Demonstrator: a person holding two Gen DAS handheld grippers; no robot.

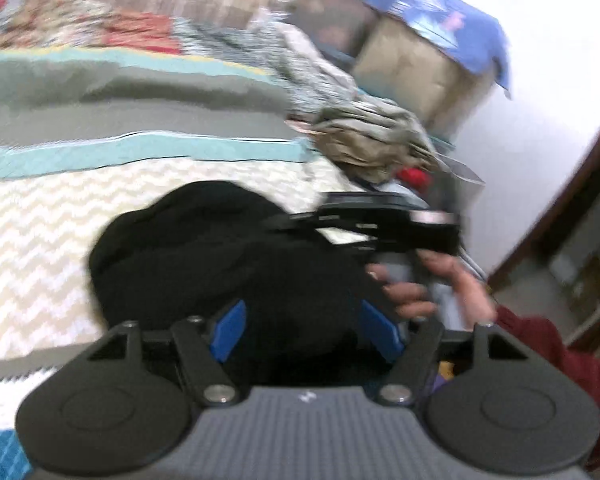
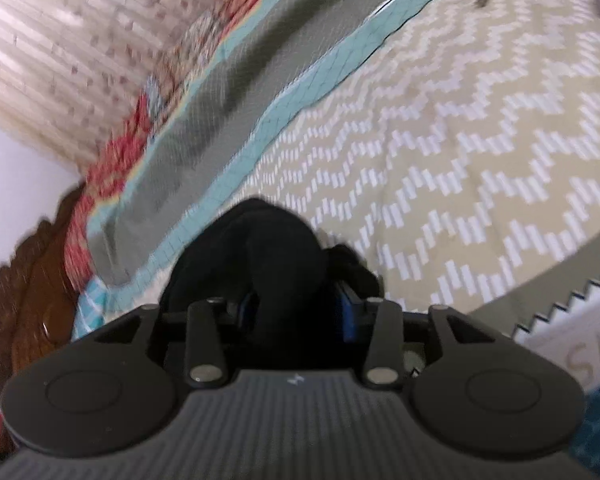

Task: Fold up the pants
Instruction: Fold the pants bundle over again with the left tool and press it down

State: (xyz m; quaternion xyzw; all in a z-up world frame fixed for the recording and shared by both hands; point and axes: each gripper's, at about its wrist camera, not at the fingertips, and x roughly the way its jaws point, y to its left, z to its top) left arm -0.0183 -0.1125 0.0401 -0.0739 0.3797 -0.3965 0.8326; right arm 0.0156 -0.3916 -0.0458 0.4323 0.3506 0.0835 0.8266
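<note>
The black pants [image 1: 204, 256] hang bunched above the chevron bedspread [image 1: 40, 240]. My left gripper [image 1: 304, 332] has blue pads [image 1: 230, 330] on either side of a thick wad of the black cloth and grips it. My right gripper shows in the left wrist view [image 1: 384, 220] just right of the bundle, held by a hand in a maroon sleeve. In the right wrist view my right gripper [image 2: 296, 312] is shut on a fold of the pants [image 2: 260, 256], which hide most of its blue pads [image 2: 348, 316]. Both views are motion-blurred.
A crumpled olive cloth [image 1: 372, 140] and patterned bedding [image 1: 300, 64] lie at the bed's far right. A cardboard box [image 1: 420, 68] with a blue cover stands beyond. A wooden headboard [image 2: 32, 280] and striped quilt [image 2: 240, 80] lie left in the right wrist view.
</note>
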